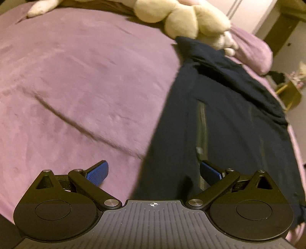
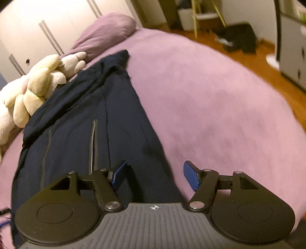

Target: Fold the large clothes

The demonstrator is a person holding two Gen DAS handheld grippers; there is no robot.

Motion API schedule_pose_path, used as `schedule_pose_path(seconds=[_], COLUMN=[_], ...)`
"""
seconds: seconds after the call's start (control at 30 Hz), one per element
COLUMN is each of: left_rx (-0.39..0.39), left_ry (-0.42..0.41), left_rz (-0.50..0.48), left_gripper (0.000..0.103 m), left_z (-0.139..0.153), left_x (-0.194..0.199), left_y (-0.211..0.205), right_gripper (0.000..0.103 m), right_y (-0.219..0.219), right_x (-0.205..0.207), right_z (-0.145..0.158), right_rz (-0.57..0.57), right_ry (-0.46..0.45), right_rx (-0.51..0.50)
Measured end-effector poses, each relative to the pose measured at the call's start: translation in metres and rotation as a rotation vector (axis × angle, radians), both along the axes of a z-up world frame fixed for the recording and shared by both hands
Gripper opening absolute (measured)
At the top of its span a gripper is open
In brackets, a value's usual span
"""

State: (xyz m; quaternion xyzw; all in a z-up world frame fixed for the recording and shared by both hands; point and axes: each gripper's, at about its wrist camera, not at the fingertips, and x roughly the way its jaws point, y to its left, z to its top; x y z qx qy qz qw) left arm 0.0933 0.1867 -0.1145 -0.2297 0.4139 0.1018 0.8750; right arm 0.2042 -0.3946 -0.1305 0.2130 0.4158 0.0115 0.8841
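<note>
Dark navy trousers (image 1: 220, 118) with grey zip strips lie lengthwise on a purple bed cover (image 1: 76, 86), running away from me. My left gripper (image 1: 154, 171) is open and empty over the near left edge of the trousers, its right finger above the fabric. In the right wrist view the same trousers (image 2: 95, 124) lie at left. My right gripper (image 2: 155, 175) is open and empty over their near right edge, left finger above the fabric, right finger above the cover (image 2: 210, 105).
A cream plush toy (image 1: 183, 17) lies at the far end of the trousers; it also shows in the right wrist view (image 2: 36, 84). A purple pillow (image 2: 107, 30) lies beyond it. White wardrobe doors (image 2: 38, 24), wooden floor (image 2: 258, 49) and furniture stand around the bed.
</note>
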Motion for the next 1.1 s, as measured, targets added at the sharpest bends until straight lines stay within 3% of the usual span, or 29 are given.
schedule_pose_path(seconds=[0.2, 0.4, 0.5, 0.87, 1.1], left_rx=[0.029, -0.088, -0.138, -0.223, -0.314], left_ry=[0.041, 0.065, 0.06, 0.093, 0.114], left_rz=[-0.089, -0.078, -0.11, -0.206, -0.214], left_gripper=[0.103, 0.103, 0.103, 0.063, 0.062], left_z=[-0.005, -0.014, -0.015, -0.018, -0.022], left_x=[-0.002, -0.011, -0.014, -0.009, -0.007], left_y=[-0.003, 0.014, 0.017, 0.02, 0.033], right_gripper=[0.066, 0.065, 0.05, 0.033, 0.036], right_y=[-0.016, -0.021, -0.025, -0.03, -0.035], right_x=[-0.012, -0.015, -0.011, -0.006, 0.001], right_z=[-0.008, -0.011, -0.01, -0.015, -0.024], right_rz=[0.01, 0.079, 0.109, 0.17, 0.168], right_ry=[0.041, 0.049, 0.06, 0.075, 0.119], right_rx=[0.077, 0.086, 0.136, 0.244, 0.329])
